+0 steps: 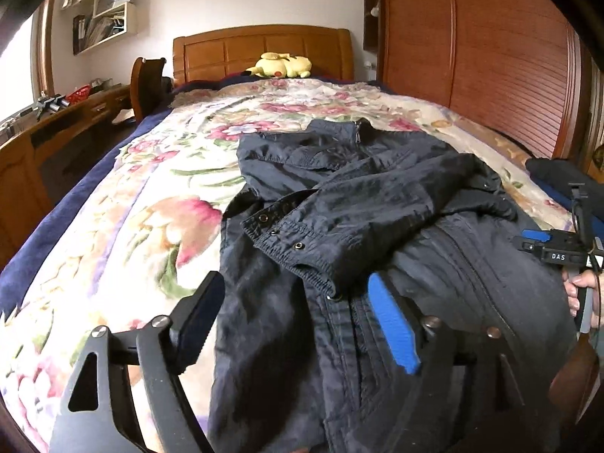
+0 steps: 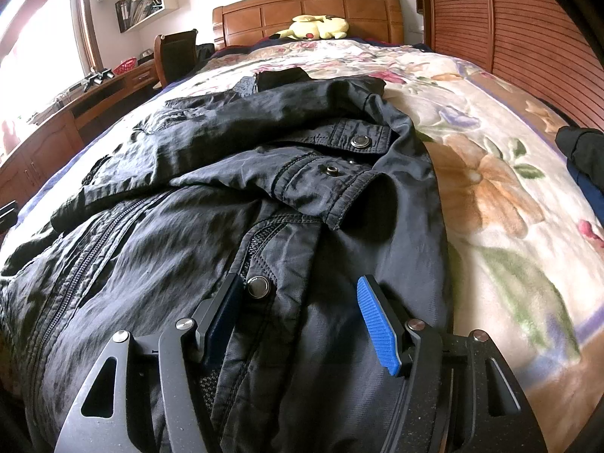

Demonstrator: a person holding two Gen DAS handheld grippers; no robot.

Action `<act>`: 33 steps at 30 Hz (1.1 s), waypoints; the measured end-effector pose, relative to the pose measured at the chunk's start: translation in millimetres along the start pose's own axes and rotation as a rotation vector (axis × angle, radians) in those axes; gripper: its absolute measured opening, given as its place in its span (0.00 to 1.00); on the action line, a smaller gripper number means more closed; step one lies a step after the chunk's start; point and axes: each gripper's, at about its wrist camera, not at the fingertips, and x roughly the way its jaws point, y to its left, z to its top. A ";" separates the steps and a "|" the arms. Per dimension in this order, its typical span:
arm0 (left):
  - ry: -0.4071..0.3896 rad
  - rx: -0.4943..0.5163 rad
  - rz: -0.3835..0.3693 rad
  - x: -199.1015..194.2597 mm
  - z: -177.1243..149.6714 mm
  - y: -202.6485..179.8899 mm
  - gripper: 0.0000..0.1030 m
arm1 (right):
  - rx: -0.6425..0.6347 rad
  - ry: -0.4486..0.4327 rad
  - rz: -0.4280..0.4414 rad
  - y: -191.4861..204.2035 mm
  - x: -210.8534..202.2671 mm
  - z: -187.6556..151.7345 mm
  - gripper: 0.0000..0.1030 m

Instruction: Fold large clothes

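Jacket (image 1: 377, 226): soft, light, slick; I'd grip its hem. Left claw (image 1: 302, 324) and right claw (image 2: 298, 317) both released.

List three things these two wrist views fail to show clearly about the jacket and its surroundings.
- Jacket hem: cut off by the bottom edge and the left hand-held gripper, left wrist view.
- Dark clothes beside it: cut off by the right edge, right wrist view.
- Shelf contents: too small, left wrist view.

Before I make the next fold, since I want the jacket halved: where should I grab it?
Probably the hem nearest the right hand-held gripper, approached from the foot of the bed. The sleeves already lie folded across the chest, so the bottom edge lifts freely toward the collar.
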 end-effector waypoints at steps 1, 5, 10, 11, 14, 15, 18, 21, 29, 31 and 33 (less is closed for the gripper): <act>-0.001 0.001 -0.001 -2.3 -2.7 1.4 0.78 | 0.000 0.000 0.000 0.0 0.0 0.0 0.63; -0.012 -0.001 0.003 -12.7 -13.7 6.0 0.78 | 0.000 0.000 0.000 0.0 0.0 -0.1 0.63; -0.008 0.037 0.015 -23.8 -31.8 8.1 0.78 | 0.000 0.000 0.000 0.1 0.2 -0.1 0.63; -0.012 0.043 0.023 -26.4 -36.4 8.0 0.78 | 0.000 0.000 0.001 -0.2 0.1 0.0 0.63; -0.014 0.037 0.024 -32.5 -45.9 10.2 0.78 | -0.001 0.000 -0.001 0.1 0.2 0.0 0.63; -0.015 0.031 0.021 -34.4 -48.3 11.7 0.78 | -0.001 0.000 0.001 -0.2 0.2 0.1 0.63; -0.019 0.015 0.018 -39.2 -55.5 15.3 0.78 | -0.001 0.000 0.001 -0.1 0.2 0.1 0.63; -0.021 0.012 0.036 -42.6 -62.4 17.7 0.78 | -0.006 0.004 -0.007 0.5 0.4 0.6 0.63; -0.014 -0.012 0.062 -49.3 -73.2 33.0 0.78 | -0.074 0.092 -0.044 12.8 -5.5 8.9 0.63; -0.013 -0.018 0.065 -51.1 -76.5 36.0 0.78 | -0.079 0.085 -0.026 11.8 -15.8 9.5 0.63; -0.012 -0.020 0.069 -53.2 -80.9 38.0 0.78 | -0.092 0.077 -0.014 8.9 -28.0 5.9 0.63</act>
